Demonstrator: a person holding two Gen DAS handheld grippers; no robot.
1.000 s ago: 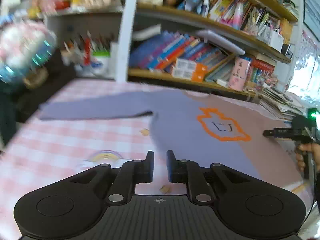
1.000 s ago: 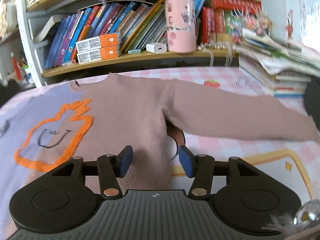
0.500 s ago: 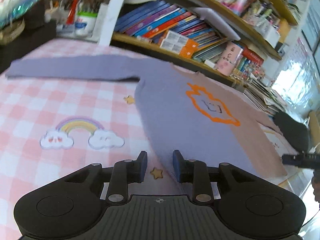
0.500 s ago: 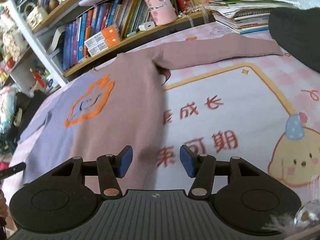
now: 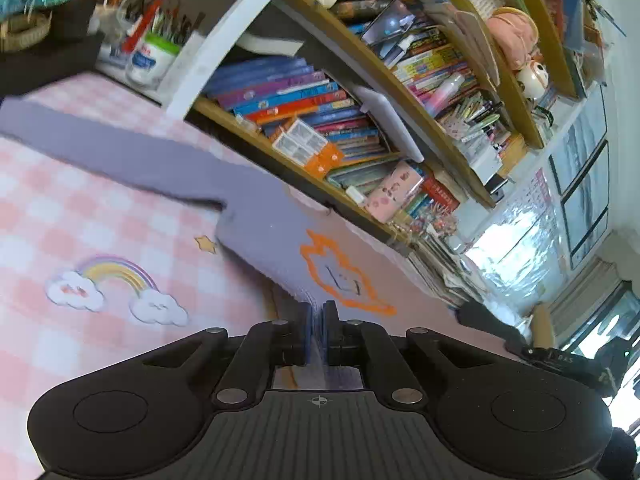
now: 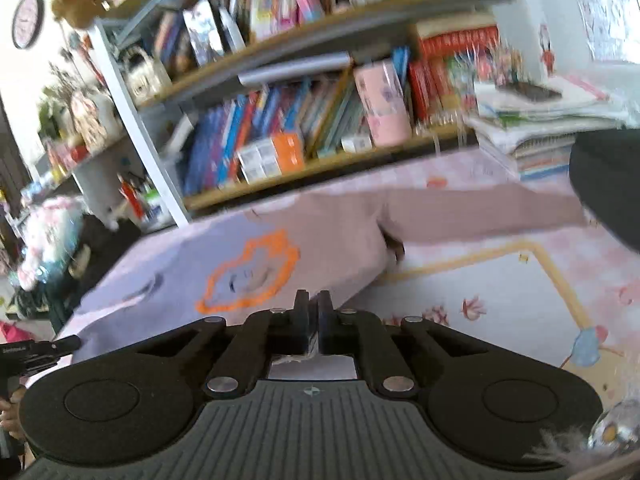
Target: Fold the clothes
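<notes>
Crowded wooden bookshelves (image 5: 360,92) on a white upright (image 6: 132,128) back the pink-checked bench (image 5: 80,220); a bright window (image 5: 516,248) glares at right, a round clock (image 6: 28,20) hangs high on the wall

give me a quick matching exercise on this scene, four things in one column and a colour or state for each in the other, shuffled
Things
1. left gripper
2. outline on the sweater
3. rainbow print
4. right sleeve

Colour or state
A. orange
B. lying flat, stretched out sideways on the cloth
C. fingers shut on the sweater's hem
D. pastel arc between two white clouds

Pairs: 1-C, 2-A, 3-D, 4-B
</notes>
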